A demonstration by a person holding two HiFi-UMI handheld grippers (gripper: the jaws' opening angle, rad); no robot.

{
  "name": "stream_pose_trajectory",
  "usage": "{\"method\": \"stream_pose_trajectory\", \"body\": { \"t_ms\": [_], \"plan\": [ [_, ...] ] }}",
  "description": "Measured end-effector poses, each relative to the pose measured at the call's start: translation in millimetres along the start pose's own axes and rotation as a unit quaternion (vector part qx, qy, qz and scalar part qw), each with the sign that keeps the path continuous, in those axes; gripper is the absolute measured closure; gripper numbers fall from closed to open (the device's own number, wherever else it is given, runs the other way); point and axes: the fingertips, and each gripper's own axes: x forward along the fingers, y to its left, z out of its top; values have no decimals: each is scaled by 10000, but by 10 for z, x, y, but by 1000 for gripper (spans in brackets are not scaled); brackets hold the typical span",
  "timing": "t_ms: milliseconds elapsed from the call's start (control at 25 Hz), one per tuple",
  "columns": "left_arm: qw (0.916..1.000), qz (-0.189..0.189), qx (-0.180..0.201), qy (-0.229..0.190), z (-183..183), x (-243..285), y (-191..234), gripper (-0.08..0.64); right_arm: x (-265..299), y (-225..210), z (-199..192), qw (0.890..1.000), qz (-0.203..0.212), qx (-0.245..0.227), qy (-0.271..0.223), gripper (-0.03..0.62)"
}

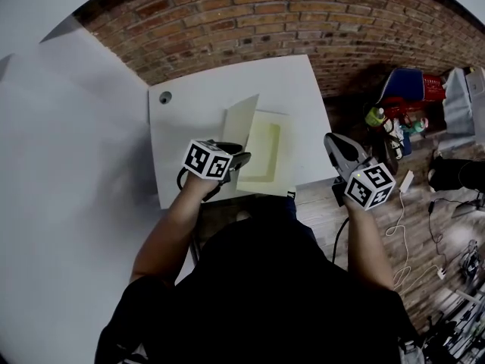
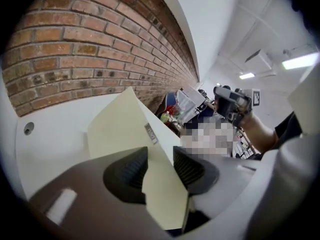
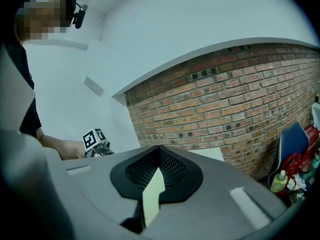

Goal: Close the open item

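we are mid-close: the folder cover (image 2: 122,129) stands loose between our left gripper (image 2: 160,156) fingers, spread wide; right gripper (image 3: 160,151) fingers closed. next we tip the cover flat.

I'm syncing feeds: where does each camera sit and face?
Head view: on the person's head, looking steeply down at the table and open folder; both forearms, left gripper and right gripper show.
Left gripper view: on the left gripper, facing the brick wall past open jaws astride the folder's cover.
Right gripper view: on the right gripper, facing that wall over shut jaws.
Shared: each gripper view catches the other gripper.
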Motion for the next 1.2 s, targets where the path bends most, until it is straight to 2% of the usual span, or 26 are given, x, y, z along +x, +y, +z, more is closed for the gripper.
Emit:
{"method": "stream_pose_trajectory", "body": {
  "t_ms": [320, 480, 1000, 1200],
  "plan": [
    [9990, -424, -92, -74, 19, 273, -139, 434, -159, -135, -33, 9999, -156, 56, 6, 589],
    [9983, -586, 20, -70, 43, 405, -214, 434, -236, -211, -47, 9997, -244, 88, -6, 589],
    [9954, -927, 98, 199, -4, 861, -367, 434, -450, -431, -128, 9987, -468, 207, 14, 589],
    [9943, -1001, -56, 377, -40, 1018, -387, 434, -495, -532, -146, 9983, -531, 254, 42, 589]
  ]
}}
